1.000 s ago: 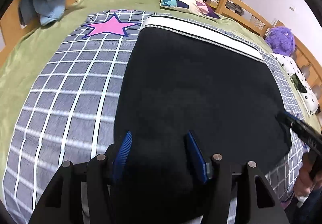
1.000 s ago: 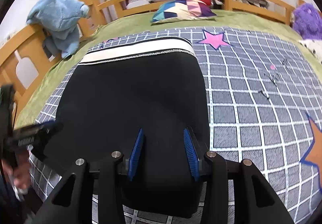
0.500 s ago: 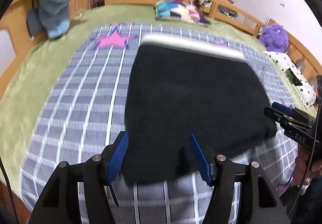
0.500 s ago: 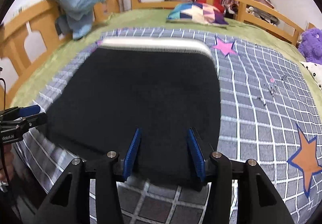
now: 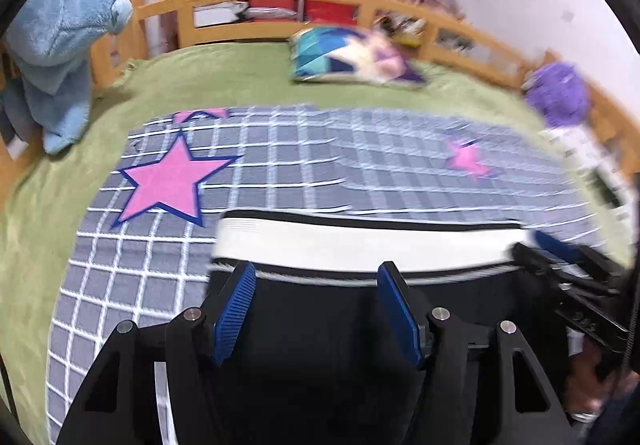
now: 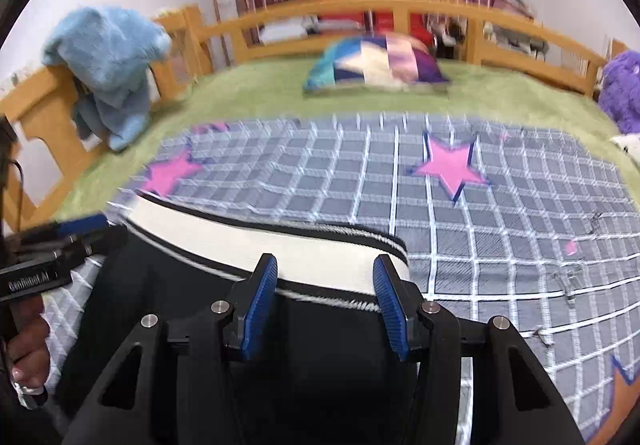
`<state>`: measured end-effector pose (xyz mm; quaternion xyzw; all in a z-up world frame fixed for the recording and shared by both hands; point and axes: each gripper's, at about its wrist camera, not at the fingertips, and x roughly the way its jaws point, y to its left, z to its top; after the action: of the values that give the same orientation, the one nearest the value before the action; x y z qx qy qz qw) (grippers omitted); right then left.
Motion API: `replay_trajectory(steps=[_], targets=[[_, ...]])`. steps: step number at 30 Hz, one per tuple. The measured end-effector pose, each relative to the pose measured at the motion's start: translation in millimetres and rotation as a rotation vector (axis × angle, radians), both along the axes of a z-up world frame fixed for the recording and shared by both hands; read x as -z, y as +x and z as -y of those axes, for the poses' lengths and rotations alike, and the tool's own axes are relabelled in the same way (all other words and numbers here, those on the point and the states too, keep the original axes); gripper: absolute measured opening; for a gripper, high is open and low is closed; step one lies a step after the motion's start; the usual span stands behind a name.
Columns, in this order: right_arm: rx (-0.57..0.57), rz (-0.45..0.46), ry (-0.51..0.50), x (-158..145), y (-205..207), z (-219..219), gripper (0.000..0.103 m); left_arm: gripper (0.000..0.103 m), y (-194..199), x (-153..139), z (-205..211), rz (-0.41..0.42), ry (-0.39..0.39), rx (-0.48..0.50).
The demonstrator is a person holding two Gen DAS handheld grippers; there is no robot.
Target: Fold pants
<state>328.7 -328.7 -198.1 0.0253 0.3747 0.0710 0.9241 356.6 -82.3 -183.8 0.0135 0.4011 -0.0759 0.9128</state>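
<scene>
The left gripper (image 5: 318,307) was held wide open over the black pants (image 5: 328,365), their white waistband (image 5: 360,243) just ahead. The right gripper (image 6: 326,303) was likewise spread wide, nothing gripped

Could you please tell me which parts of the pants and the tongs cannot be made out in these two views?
- Pants: near end hidden behind the left tongs in the left wrist view, and behind the right tongs in the right wrist view.
- Fold layers: unreadable on plain black cloth.
- Waistband detail: motion-blurred.
- Contact between tongs and cloth: not discernible.
</scene>
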Motion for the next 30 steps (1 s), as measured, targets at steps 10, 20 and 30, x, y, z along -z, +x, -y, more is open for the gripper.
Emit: replay_trajectory(steps=[10, 20, 30], targets=[[0.104, -0.159, 0.239, 51, 33, 50, 0.061, 0.061, -4, 26, -9, -0.042, 0.008, -0.037], [0.066, -0.178, 0.08, 27, -72, 23, 0.062, 0.063, -117, 38, -46, -0.139, -0.045, -0.086], [0.084, -0.244, 0.06, 23, -191, 14, 0.063, 0.064, -188, 10, -31, -0.206, -0.074, -0.04]])
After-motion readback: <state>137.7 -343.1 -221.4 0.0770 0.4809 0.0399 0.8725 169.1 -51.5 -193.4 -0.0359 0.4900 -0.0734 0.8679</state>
